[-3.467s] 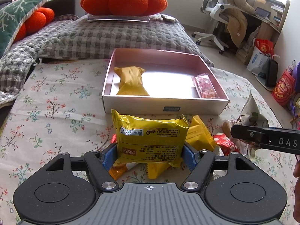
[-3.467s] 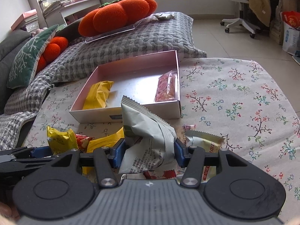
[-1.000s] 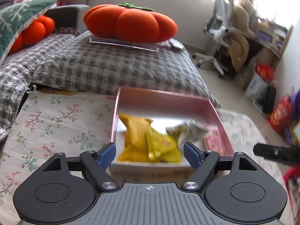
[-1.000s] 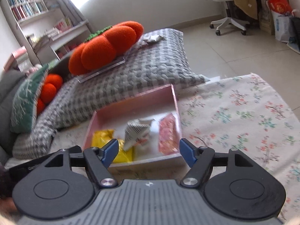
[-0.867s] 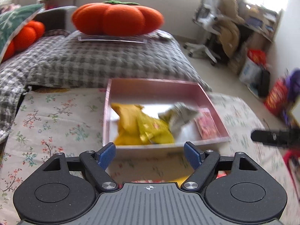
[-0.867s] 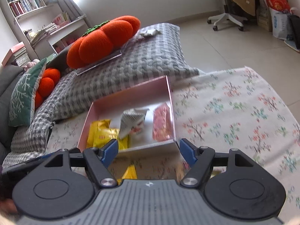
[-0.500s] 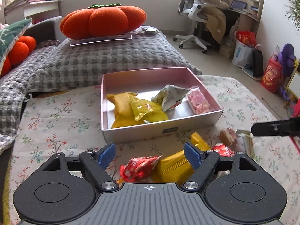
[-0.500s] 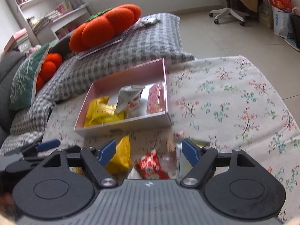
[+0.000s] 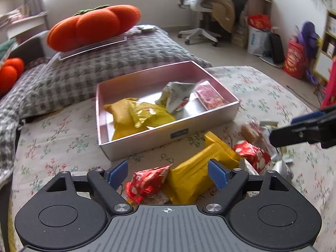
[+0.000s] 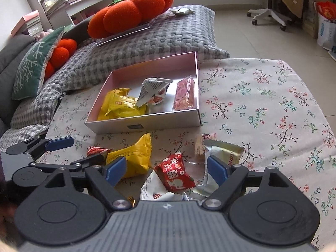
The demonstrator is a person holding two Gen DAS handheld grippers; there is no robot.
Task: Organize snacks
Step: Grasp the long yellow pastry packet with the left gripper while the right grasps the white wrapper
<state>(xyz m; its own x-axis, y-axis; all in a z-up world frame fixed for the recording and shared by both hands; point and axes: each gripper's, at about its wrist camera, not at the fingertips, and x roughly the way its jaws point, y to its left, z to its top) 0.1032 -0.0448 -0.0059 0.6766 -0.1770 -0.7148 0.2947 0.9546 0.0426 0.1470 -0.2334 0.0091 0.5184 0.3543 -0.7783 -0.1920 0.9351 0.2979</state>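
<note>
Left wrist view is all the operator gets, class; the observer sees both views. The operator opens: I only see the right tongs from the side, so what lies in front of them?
Observer: The right tongs have just been opening. A red packet lies between them, and the pads are not touching it.
Operator: Anything beside it?
Observer: A cream packet lies by the finger on the picture's right, partly hidden behind it.
Operator: And underneath?
Observer: A crumpled white wrapper shows below the red packet's near edge.
</note>
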